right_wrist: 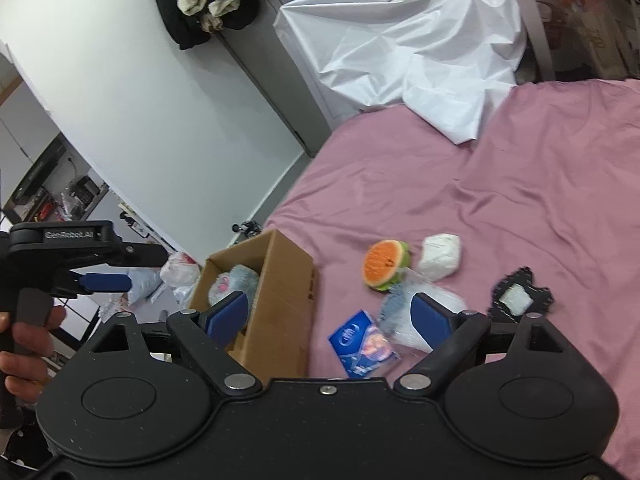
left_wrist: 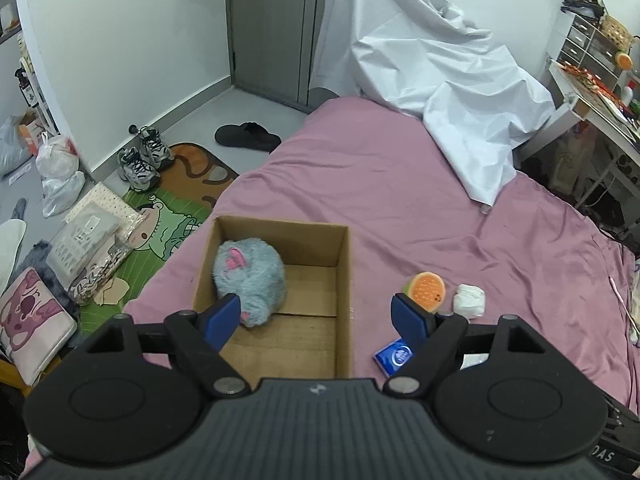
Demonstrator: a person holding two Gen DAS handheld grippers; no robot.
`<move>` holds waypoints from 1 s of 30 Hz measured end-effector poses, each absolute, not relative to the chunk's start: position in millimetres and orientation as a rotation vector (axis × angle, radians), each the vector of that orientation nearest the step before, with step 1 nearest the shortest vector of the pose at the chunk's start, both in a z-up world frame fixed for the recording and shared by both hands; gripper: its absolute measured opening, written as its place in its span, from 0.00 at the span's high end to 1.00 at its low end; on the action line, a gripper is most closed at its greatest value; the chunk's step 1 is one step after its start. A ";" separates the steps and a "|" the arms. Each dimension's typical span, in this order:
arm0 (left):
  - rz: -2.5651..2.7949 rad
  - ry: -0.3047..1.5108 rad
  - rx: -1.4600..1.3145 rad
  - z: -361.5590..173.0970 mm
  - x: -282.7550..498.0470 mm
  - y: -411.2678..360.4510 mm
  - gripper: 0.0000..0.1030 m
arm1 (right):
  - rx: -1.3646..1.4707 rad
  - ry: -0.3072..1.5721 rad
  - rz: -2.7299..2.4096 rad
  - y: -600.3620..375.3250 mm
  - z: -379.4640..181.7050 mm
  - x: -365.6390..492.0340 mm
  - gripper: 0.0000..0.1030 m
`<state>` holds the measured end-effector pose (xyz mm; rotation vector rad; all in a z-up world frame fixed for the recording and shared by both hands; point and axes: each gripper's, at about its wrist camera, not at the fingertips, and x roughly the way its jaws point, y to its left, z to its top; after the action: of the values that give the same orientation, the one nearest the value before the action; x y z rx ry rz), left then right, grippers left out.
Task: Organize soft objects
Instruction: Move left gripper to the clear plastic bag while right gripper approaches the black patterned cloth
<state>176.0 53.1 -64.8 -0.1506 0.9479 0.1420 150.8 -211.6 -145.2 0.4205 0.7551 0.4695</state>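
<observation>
Pink sheet (left_wrist: 400, 200) covers the bed, and an open cardboard box (left_wrist: 344, 280) sits on it near the left edge. A grey plush (left_wrist: 250, 276) with a pink ear lies inside the box against its left wall, filling the near-left part and leaving the right part of the floor bare.

The left gripper (left_wrist: 320, 320) hangs above the box's near end with its jaws spread wide and nothing between them. Its left finger is over the plush and its right finger is over the sheet just right of the box.

To the right of the box, on the sheet, lie an orange toy (left_wrist: 427, 291) with a green rim, a white bundle (left_wrist: 469, 300) just beside it, and a blue packet (left_wrist: 394, 356) nearer the camera.

In the right wrist view the right gripper (right_wrist: 332, 320) is also wide open and empty, poised over the box's right wall and the blue packet (right_wrist: 354, 340). A clear plastic bag (right_wrist: 424, 300) lies blurred by its right finger, and a black lace piece (right_wrist: 520, 296) with a white square lies further right.

The person's left hand (right_wrist: 24, 344) shows at the left edge holding the other gripper's handle. A white sheet (left_wrist: 440, 80) is heaped at the far end of the bed.
</observation>
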 end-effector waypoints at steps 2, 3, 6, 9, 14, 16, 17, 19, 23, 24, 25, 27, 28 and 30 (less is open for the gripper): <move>0.137 0.946 -0.154 -66.6 174.4 45.9 0.21 | 0.431 0.772 0.452 -217.1 -147.7 150.2 0.14; 0.131 0.944 -0.152 -68.1 173.6 42.4 0.21 | 0.439 0.779 0.448 -219.7 -148.9 149.6 0.14; 0.122 0.945 -0.139 -73.7 171.7 29.3 0.21 | 0.446 0.794 0.445 -225.4 -152.2 144.7 0.14; 0.103 0.951 -0.151 -79.4 169.2 16.8 0.21 | 0.454 0.809 0.431 -232.7 -157.1 141.5 0.14; 0.082 0.956 -0.164 -89.7 167.6 -7.2 0.21 | 0.467 0.802 0.397 -241.8 -159.1 140.7 0.14; 0.078 0.959 -0.174 -93.9 166.9 -15.9 0.21 | 0.482 0.798 0.390 -245.1 -163.2 140.9 0.14; 0.076 0.960 -0.182 -95.8 166.7 -18.8 0.21 | 0.487 0.809 0.382 -246.5 -166.1 142.7 0.14; 0.072 0.959 -0.200 -99.6 166.1 -23.8 0.21 | 0.498 0.831 0.350 -250.3 -173.6 145.6 0.14; 0.093 0.965 -0.236 -105.5 166.7 -30.3 0.21 | 0.521 0.830 0.331 -257.3 -179.4 147.8 0.15; 0.099 0.965 -0.249 -106.6 166.6 -32.0 0.21 | 0.526 0.832 0.328 -258.6 -180.9 148.5 0.15; 0.098 0.965 -0.264 -108.1 166.7 -33.8 0.21 | 0.534 0.836 0.321 -259.9 -182.9 149.7 0.15; 0.097 0.975 -0.286 -112.0 168.1 -37.2 0.21 | 0.555 0.850 0.308 -263.0 -188.2 151.8 0.15; 0.100 0.980 -0.297 -114.6 169.2 -38.5 0.21 | 0.565 0.855 0.301 -264.8 -190.4 153.1 0.15; 0.104 0.981 -0.320 -119.8 171.0 -39.2 0.21 | 0.587 0.863 0.284 -269.0 -194.5 155.3 0.15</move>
<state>171.0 -39.2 -119.8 -0.3195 0.9806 0.1041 155.3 -269.0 -194.5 0.5874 0.8628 0.2845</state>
